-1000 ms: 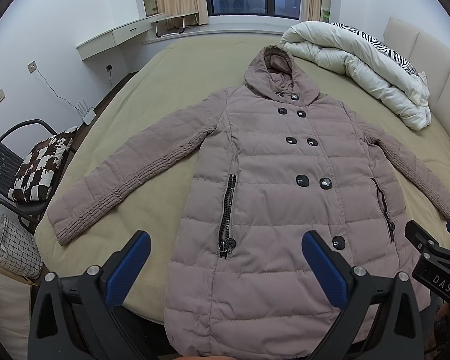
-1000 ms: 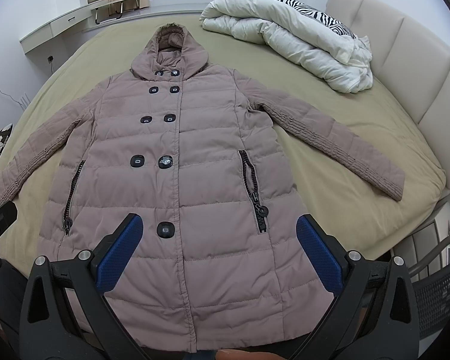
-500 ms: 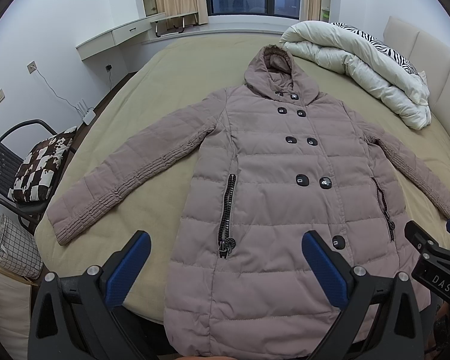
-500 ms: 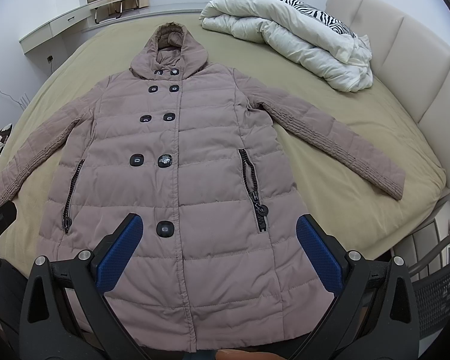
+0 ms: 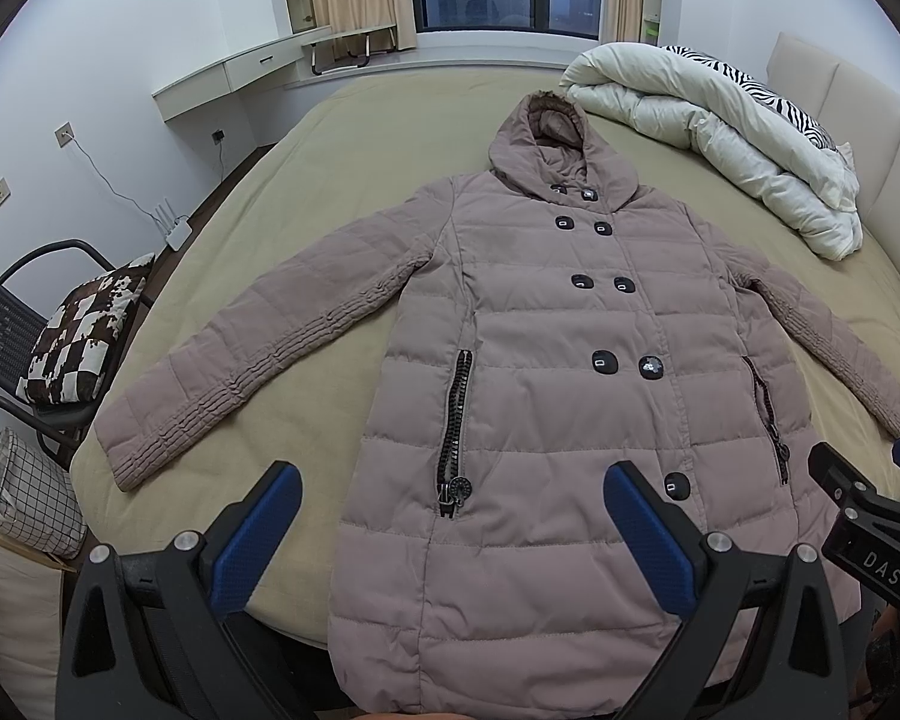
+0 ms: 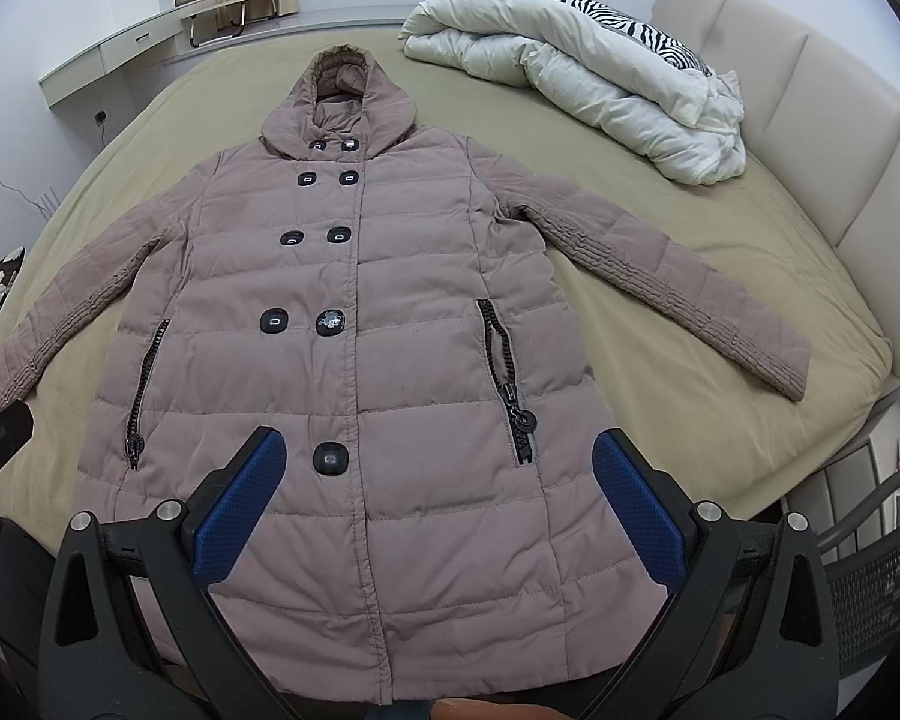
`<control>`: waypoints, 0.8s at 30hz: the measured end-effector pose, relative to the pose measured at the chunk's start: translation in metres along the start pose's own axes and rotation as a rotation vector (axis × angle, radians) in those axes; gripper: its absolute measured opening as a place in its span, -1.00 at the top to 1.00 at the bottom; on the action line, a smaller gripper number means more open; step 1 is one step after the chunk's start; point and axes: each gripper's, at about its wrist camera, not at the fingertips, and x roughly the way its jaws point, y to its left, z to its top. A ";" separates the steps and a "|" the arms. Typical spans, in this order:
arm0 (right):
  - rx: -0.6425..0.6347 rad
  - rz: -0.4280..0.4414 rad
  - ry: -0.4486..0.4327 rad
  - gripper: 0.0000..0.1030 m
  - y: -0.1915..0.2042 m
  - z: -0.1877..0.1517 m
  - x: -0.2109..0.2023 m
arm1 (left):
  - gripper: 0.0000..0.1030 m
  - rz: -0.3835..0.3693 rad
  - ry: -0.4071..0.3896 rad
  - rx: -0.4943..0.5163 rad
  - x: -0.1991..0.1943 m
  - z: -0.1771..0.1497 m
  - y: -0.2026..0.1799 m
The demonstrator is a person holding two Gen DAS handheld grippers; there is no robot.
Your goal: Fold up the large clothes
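A long mauve hooded puffer coat [image 5: 546,396] lies flat and face up on the olive bed, sleeves spread out, hem toward me; it also shows in the right wrist view [image 6: 354,324]. My left gripper [image 5: 450,480] is open and empty, held above the hem's left part. My right gripper [image 6: 438,444] is open and empty above the hem's right part. The right gripper's body also shows at the right edge of the left wrist view [image 5: 864,516]. Neither gripper touches the coat.
The olive bed [image 5: 354,138] has a rolled white duvet with a zebra pillow [image 6: 582,84] at the far right by the headboard [image 6: 810,120]. A black chair with a checked cushion [image 5: 84,336] and a basket [image 5: 30,492] stand left of the bed. Another chair [image 6: 882,546] stands right.
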 end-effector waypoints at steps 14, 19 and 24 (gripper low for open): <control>0.005 0.004 0.010 -1.00 -0.001 0.000 0.004 | -1.00 0.008 -0.001 0.001 0.000 -0.001 0.000; 0.027 0.044 0.028 -1.00 -0.011 0.000 0.012 | -1.00 0.034 -0.018 0.001 0.004 -0.006 -0.001; 0.179 0.127 0.024 -1.00 -0.065 0.003 0.038 | -1.00 0.015 -0.028 0.017 0.015 -0.012 -0.005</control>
